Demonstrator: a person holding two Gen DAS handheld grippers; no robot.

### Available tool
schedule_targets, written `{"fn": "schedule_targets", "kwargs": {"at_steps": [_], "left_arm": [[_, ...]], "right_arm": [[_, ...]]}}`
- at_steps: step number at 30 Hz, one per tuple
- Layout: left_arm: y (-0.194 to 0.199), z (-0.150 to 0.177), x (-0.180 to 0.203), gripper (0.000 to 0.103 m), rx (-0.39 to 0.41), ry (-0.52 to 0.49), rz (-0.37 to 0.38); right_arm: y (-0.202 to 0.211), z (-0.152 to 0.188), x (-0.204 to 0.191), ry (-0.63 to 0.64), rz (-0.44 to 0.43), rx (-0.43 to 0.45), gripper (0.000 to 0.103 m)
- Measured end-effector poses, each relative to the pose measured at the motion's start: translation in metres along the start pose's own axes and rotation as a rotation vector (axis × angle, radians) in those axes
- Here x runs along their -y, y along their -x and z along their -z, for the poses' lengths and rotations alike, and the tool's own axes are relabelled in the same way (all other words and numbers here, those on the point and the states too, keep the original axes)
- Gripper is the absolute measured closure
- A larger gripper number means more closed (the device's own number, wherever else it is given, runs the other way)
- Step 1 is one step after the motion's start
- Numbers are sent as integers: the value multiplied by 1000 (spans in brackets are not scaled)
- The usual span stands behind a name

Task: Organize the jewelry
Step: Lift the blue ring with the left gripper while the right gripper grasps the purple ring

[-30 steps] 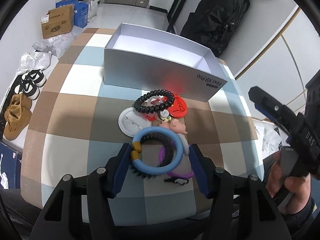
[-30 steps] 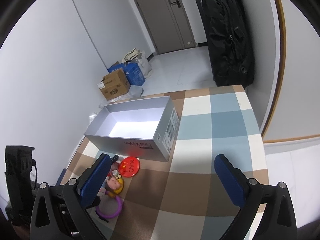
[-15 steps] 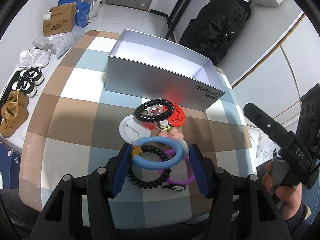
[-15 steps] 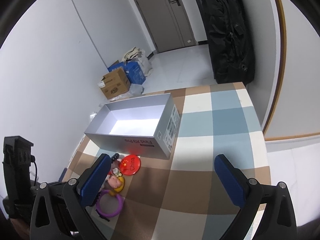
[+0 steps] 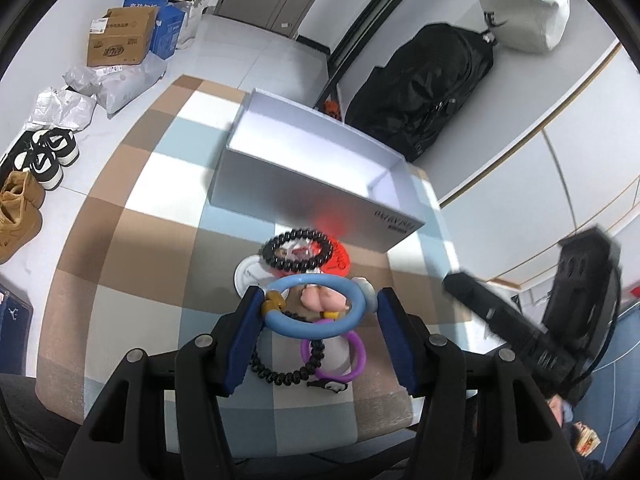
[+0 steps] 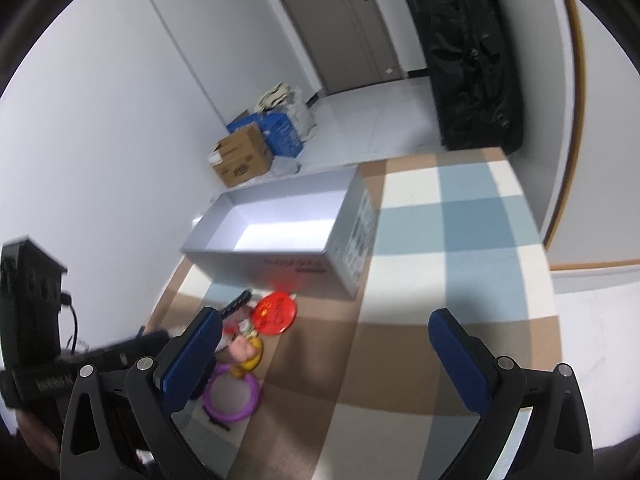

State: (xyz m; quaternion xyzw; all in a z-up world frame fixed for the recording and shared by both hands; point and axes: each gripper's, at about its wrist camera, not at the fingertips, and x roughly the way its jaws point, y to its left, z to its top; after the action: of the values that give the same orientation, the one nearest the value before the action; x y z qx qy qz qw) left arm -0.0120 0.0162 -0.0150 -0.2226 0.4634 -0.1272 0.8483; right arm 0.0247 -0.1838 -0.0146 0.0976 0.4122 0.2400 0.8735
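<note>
Left tool [image 5: 316,300] clamps blue ring [image 5: 312,306], hiding pink charm; right tool [image 6: 326,344] wide open, empty.

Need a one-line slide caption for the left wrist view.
Left gripper holds a blue ring bracelet above the remaining jewelry, facing the open grey box.

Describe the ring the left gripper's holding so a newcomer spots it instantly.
Start at the open silver box on the checked tablecloth; the jewelry pile lies before it. The light blue ring is clamped between the left gripper pads, the only one lifted, with a mustard-yellow bead.
</note>
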Motion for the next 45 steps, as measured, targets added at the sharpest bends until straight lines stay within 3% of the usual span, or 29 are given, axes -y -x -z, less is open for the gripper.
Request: {"fn": "schedule_targets", "kwargs": {"at_steps": [5, 11, 16, 20, 22, 24, 37, 45], "left_arm": [[9, -5, -4, 51, 38, 27, 28], [14, -10, -12, 51, 58, 52, 47], [16, -11, -17, 51, 60, 64, 65], [17, -11, -18, 51, 62, 62, 64], [17, -11, -19, 51, 61, 68, 65], [18, -11, -20, 51, 61, 73, 67], [17, -12, -15, 51, 74, 60, 36], [28, -31, -1, 51, 126, 33, 25]], "right_arm": [[-5, 12, -18, 48, -91, -64, 2], [-29, 31, -46, 144, -158, -193, 13], [-47, 44, -69, 258, -120, -250, 18], [-52, 51, -85, 348, -58, -230, 25], [-56, 53, -87, 378, -34, -227, 31], [-54, 54, -89, 399, -11, -225, 50], [-20, 36, -59, 260, -66, -202, 52], [12, 0, -47, 155, -103, -102, 53]]}}
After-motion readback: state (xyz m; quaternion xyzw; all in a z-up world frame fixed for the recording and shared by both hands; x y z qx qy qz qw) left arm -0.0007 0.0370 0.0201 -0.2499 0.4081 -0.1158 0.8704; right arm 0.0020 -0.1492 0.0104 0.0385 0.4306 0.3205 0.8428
